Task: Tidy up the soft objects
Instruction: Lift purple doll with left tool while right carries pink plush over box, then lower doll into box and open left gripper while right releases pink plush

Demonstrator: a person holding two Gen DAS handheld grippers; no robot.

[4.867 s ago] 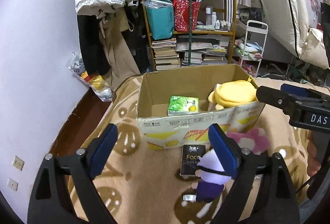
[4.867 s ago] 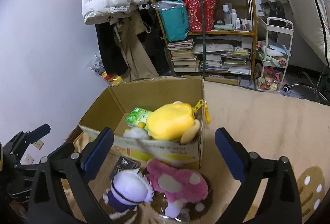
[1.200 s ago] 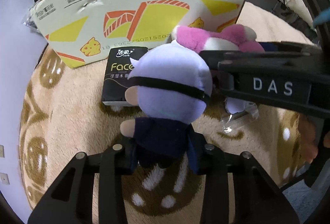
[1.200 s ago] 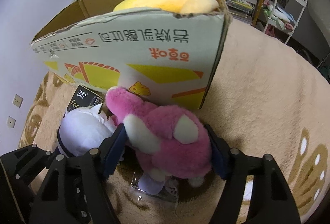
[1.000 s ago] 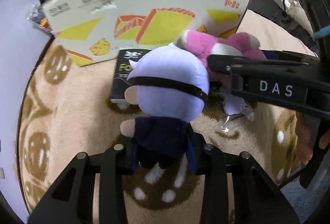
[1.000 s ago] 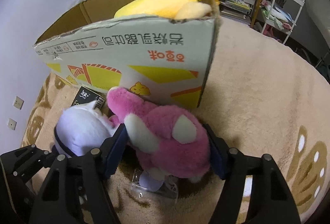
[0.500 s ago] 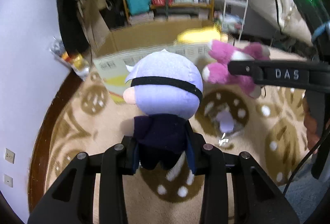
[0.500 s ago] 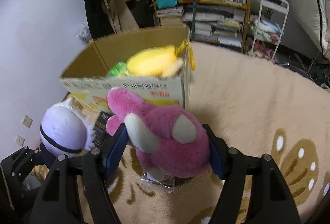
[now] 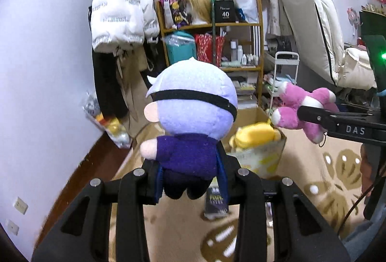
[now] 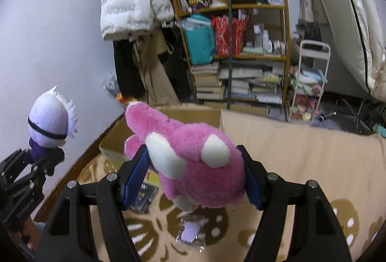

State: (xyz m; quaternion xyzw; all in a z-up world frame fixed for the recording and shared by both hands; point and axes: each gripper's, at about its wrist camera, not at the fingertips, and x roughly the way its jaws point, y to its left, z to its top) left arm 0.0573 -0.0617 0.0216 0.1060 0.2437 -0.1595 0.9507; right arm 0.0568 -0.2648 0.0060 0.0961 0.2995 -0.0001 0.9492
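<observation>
Tongs status: left tongs (image 9: pixel 191 177) clenched on the dark-blue body of the white-haired blindfold doll (image 9: pixel 190 115), doll upright, head above the pads, clear of the blanket. From the right wrist view the same doll (image 10: pixel 51 124) sits off to the left of the right tongs, held up in the left tongs (image 10: pixel 43 156).

Right tongs (image 10: pixel 195 170) clenched on the pink plush (image 10: pixel 193 153), blue pads (image 10: pixel 135 171) pressing both flanks, snout pointing forward and left. In the left wrist view the pink plush (image 9: pixel 304 109) hangs to the right of the left tongs, gripped by the right tongs (image 9: pixel 313 115), well above the blanket.

Cardboard box (image 9: pixel 258 158) is ahead of and below both tongs, open top. Yellow plush (image 9: pixel 255 135) lies inside it, at the near-right corner, sticking over the rim. The box interior is otherwise mostly hidden behind the two toys.

Black tissue pack (image 9: pixel 216 199) lies flat on the tan patterned blanket (image 9: pixel 325 189), just below the left tongs, in front of the box. Small clear packet with a pale purple item (image 10: pixel 190 230) lies on the blanket under the right tongs.

Wooden shelf (image 10: pixel 231 50) with books and bags stands against the far wall beyond the box.
</observation>
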